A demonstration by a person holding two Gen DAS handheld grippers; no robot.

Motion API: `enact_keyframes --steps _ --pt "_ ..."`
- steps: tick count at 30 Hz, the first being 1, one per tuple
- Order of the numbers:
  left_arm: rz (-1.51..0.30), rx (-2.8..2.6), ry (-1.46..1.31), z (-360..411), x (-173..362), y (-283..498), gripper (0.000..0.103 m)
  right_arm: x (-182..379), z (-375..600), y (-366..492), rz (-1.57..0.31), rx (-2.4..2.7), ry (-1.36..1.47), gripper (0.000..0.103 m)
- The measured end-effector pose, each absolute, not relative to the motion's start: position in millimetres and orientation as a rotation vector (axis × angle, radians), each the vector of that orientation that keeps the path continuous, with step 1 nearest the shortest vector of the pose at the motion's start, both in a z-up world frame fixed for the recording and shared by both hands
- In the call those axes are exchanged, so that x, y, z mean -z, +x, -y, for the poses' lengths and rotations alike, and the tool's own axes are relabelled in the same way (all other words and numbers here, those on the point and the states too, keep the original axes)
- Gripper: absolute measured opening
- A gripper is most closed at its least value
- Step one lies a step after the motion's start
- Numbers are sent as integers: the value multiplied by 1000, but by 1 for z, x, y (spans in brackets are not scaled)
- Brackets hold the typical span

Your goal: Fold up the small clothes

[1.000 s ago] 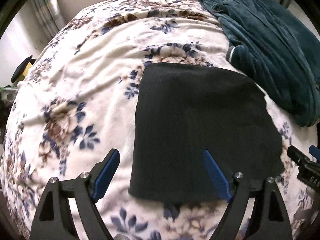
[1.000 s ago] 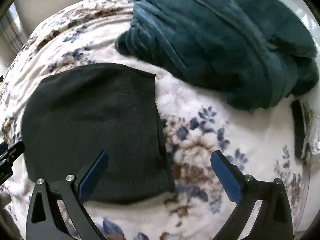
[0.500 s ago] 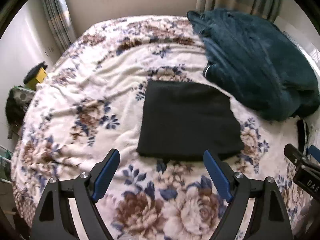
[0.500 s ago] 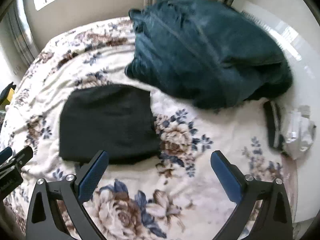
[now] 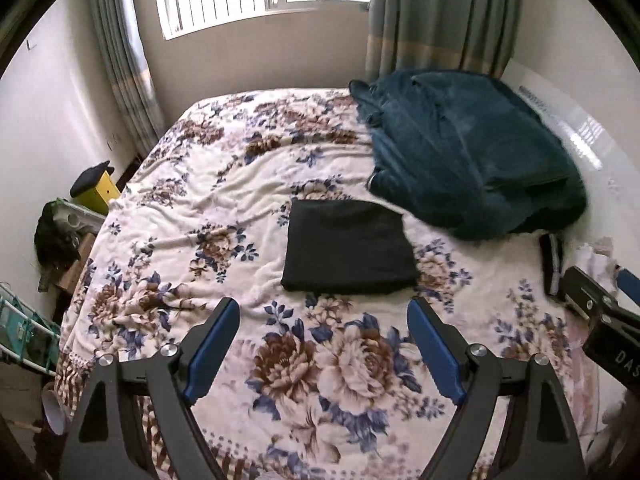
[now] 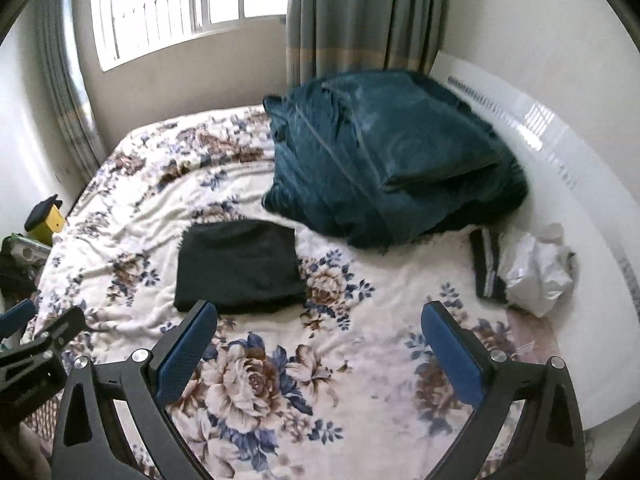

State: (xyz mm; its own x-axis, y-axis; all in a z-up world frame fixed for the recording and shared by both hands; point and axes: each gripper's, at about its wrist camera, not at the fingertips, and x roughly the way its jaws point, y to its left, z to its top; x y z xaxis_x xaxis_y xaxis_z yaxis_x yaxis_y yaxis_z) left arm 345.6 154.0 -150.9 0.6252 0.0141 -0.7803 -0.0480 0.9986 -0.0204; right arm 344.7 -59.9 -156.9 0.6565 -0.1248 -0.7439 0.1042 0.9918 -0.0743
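A black garment (image 5: 348,246) lies folded into a flat rectangle in the middle of the flowered bedspread (image 5: 192,216); the right wrist view shows it too (image 6: 239,266). High above the bed's near end, my left gripper (image 5: 323,334) is open and empty, well short of the garment. My right gripper (image 6: 319,338) is also open with nothing between its fingers, raised over the bedspread (image 6: 360,344) to the garment's right. Each gripper's edge shows in the other's view.
A heaped teal blanket (image 5: 472,156) fills the bed's far right. A small dark folded item (image 6: 486,268) and white crumpled cloth (image 6: 536,272) lie at the right edge. A yellow object (image 5: 98,190) and clutter stand left of the bed. Window and curtains are behind.
Both grippers have risen and pulled back from the black garment, which now looks much smaller and farther. The window, curtains and walls have come into view. The garment has not moved.
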Motion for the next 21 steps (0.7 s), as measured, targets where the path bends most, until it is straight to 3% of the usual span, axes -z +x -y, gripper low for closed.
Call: enact_keyframes --steps 8,19,20,21 --pt "-839 -31 -32 -138 95 283 85 72 64 265 -768 94 -42 103" --pt "-787 -57 -31 -140 60 245 86 27 68 207 -717 72 -40 103" --pt "-782 -58 -33 -139 58 243 89 24 68 206 -714 69 -37 103" --pt "-777 -61 -35 -139 57 242 103 23 70 206 -711 67 -33 103"
